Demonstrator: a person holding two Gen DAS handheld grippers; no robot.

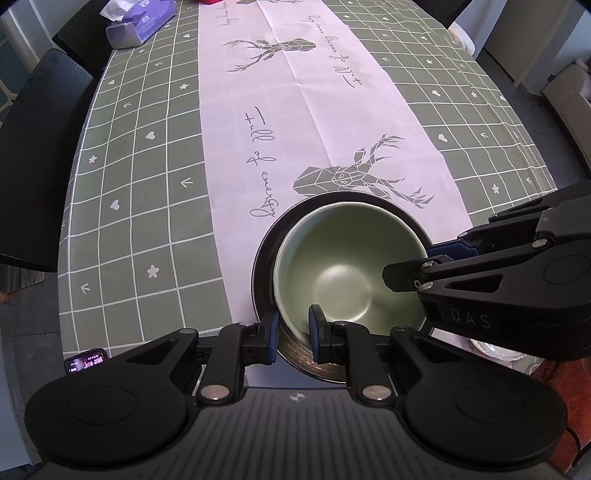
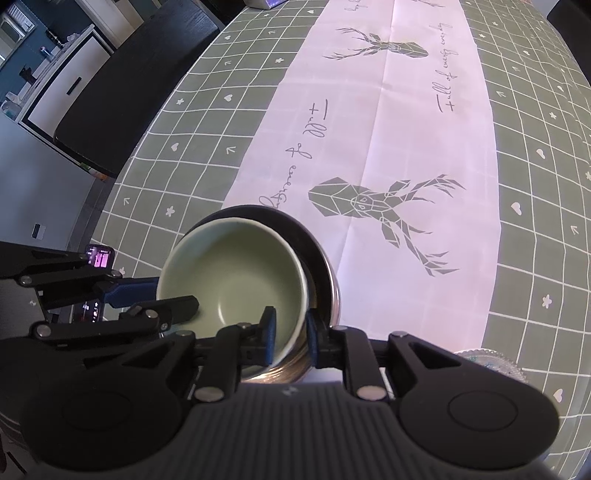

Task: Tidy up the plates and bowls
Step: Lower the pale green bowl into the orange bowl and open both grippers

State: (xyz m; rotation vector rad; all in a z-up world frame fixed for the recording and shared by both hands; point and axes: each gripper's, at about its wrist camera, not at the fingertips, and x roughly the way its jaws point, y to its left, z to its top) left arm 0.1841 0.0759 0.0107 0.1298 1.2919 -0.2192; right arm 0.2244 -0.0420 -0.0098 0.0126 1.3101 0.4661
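Note:
A pale green bowl [image 1: 343,266] sits inside a dark metal bowl [image 1: 264,258] on the table runner. My left gripper [image 1: 293,334] is shut on the near rims of both bowls, one finger outside, one inside the green bowl. My right gripper [image 1: 410,264] comes in from the right and grips the opposite rims. In the right wrist view the green bowl [image 2: 236,273] nests in the dark bowl [image 2: 317,254]; my right gripper [image 2: 290,334] is shut across both rims, and the left gripper [image 2: 162,295] holds the far left rim.
The table has a green checked cloth [image 1: 147,184] with a white deer-print runner [image 1: 295,110]. A purple tissue box [image 1: 140,22] lies far left. A phone [image 1: 86,362] lies at the near left edge. A clear glass dish [image 2: 491,365] is near right. Dark chairs [image 1: 33,147] stand left.

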